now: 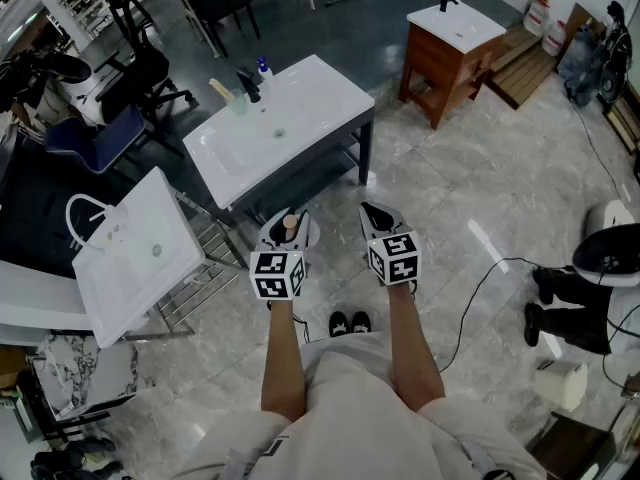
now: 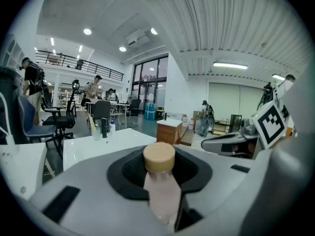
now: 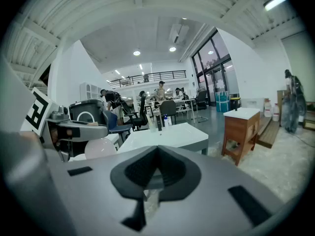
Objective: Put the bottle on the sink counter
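Pale pink plastic bottle w/ tan round cap (image 2: 160, 181) is pinched in your left gripper (image 1: 285, 226), above floor (image 1: 470, 188), apart from white rectangular sink counter (image 1: 335, 88); right gripper (image 3: 156, 151) jaws pressed together, empty

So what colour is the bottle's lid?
Tan, like wood. The lid shows best in the left gripper view.

Bottle (image 2: 160, 181) sits in the left gripper (image 1: 287, 226), right gripper (image 1: 379, 216) beside it — sink counter (image 1: 312, 96) ahead. Second sink (image 1: 135, 258) lies left, cabinet (image 1: 440, 63) behind at right.
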A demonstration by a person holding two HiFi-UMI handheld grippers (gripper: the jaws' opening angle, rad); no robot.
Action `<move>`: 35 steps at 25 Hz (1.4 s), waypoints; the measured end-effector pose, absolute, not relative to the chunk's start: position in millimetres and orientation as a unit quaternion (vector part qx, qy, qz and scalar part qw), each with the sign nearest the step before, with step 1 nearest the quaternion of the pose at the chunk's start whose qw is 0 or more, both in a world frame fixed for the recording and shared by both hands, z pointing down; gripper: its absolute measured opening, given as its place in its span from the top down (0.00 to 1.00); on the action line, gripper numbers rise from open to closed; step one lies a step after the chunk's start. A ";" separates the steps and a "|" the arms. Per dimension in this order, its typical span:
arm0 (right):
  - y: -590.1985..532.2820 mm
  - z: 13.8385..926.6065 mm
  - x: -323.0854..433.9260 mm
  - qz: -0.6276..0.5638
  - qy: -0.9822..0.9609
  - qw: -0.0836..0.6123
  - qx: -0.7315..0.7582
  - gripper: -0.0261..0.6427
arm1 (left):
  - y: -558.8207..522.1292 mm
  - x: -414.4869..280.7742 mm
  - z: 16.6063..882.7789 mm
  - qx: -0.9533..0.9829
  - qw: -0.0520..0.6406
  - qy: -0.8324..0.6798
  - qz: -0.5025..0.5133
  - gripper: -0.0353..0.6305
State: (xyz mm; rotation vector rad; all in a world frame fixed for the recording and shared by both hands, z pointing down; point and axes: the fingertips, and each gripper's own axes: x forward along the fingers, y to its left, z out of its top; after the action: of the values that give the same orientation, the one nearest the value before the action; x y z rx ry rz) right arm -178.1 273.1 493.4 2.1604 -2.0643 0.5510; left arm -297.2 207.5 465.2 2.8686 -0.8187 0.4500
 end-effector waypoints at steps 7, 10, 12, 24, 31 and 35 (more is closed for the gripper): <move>277.9 485.7 -173.6 0.171 -0.681 0.049 0.710 0.96 | 211.8 -293.2 461.9 0.950 0.053 -0.269 0.148 0.77; 283.9 484.9 -168.3 0.169 -0.680 0.043 0.712 0.96 | 217.5 -292.3 462.8 0.949 0.053 -0.272 0.149 0.78; 288.1 483.0 -162.8 0.167 -0.675 0.028 0.718 0.96 | 221.0 -292.1 463.9 0.949 0.051 -0.273 0.150 0.78; 284.2 476.0 -137.2 0.186 -0.696 -0.001 0.693 0.95 | 195.4 -294.6 460.2 0.941 0.049 -0.305 0.136 0.77; 246.9 482.3 -131.7 0.185 -0.711 0.016 0.679 0.95 | 154.0 -287.8 455.0 0.935 0.036 -0.331 0.124 0.78; 211.7 480.7 -122.3 0.184 -0.715 0.012 0.674 0.95 | 121.1 -274.5 455.7 0.937 0.039 -0.326 0.121 0.78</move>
State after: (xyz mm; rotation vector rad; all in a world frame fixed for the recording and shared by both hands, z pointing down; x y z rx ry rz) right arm -122.3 211.7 480.7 2.1019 -2.2285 0.5744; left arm -274.5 121.1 455.7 2.8718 -0.9991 0.3708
